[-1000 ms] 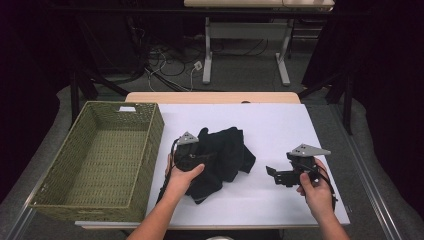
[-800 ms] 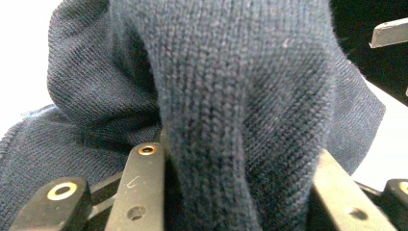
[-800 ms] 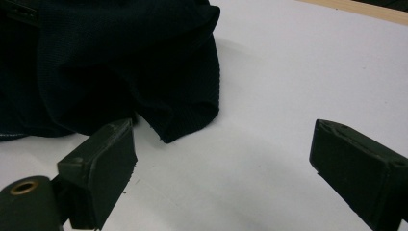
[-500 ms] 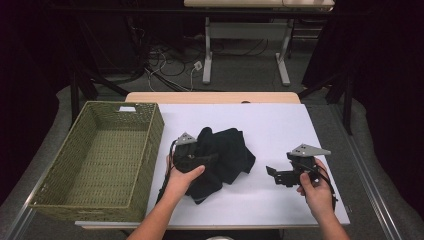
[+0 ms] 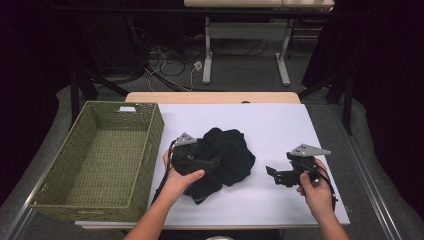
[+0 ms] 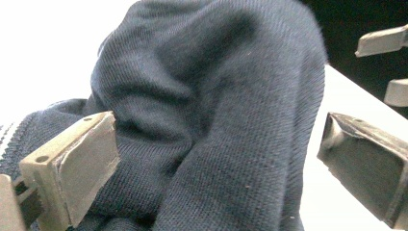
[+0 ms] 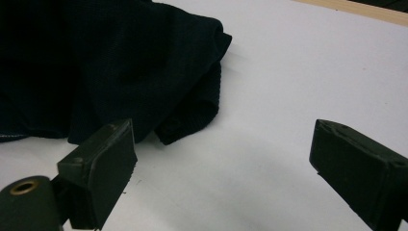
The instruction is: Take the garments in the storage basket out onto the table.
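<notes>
Bunching between the left gripper's parted jaws, the dark garment hides the table; right gripper gapes empty.

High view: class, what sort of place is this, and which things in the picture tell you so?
Probably a lab or workshop set up for recording, not a home. A white table stands in a dark room, loose cables lie on the floor behind it, and a person holds a tool in each hand.

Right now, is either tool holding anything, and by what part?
Nothing is gripped. The left tool stands open around a raised fold of the dark garment, not yet closed. The right tool is open over bare table.
</notes>
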Available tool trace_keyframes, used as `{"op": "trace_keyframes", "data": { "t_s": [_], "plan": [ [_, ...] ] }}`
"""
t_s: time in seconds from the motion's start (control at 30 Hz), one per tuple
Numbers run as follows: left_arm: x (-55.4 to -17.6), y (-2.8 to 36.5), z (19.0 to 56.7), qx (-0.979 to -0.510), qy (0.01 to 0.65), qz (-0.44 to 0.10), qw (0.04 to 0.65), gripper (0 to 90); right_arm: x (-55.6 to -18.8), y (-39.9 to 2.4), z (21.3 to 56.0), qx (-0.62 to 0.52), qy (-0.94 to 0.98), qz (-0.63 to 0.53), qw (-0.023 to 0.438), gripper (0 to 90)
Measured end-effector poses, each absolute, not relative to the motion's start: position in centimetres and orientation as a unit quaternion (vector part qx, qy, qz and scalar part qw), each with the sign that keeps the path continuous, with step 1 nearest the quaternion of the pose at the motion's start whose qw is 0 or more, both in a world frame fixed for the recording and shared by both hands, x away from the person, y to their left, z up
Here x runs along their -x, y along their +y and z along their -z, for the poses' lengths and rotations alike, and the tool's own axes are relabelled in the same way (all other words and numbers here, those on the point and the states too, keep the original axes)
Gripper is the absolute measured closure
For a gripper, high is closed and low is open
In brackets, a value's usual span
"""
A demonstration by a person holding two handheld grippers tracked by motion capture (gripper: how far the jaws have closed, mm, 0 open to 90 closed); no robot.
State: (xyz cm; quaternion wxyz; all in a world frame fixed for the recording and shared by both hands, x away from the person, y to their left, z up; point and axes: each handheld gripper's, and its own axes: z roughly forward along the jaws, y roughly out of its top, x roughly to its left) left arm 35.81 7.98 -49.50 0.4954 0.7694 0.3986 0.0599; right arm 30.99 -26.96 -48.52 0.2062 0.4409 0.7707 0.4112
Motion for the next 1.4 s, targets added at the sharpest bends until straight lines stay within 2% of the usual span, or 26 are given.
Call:
{"op": "trace_keyframes", "data": {
  "t_s": [0.37, 0.9, 1.07, 1.4],
  "plan": [
    [-35.0, 9.6, 47.5, -0.762, 0.405, -0.058, 0.501, 0.3, -30.7, -26.9, 48.2, -0.439, 0.769, -0.416, 0.208, 8.6],
    [-32.6, 14.9, 44.3, -0.739, 0.391, -0.122, 0.535, 0.3, -30.5, -26.8, 47.8, -0.436, 0.764, -0.425, 0.215, 8.6],
    [-32.1, 16.3, 44.4, -0.729, 0.398, -0.138, 0.54, 0.3, -30.4, -26.8, 47.7, -0.44, 0.761, -0.425, 0.215, 8.6],
    [-32.2, 17.4, 45.1, -0.709, 0.424, -0.134, 0.548, 0.4, -30.4, -26.7, 47.7, -0.441, 0.753, -0.44, 0.213, 8.6]
  ]
}}
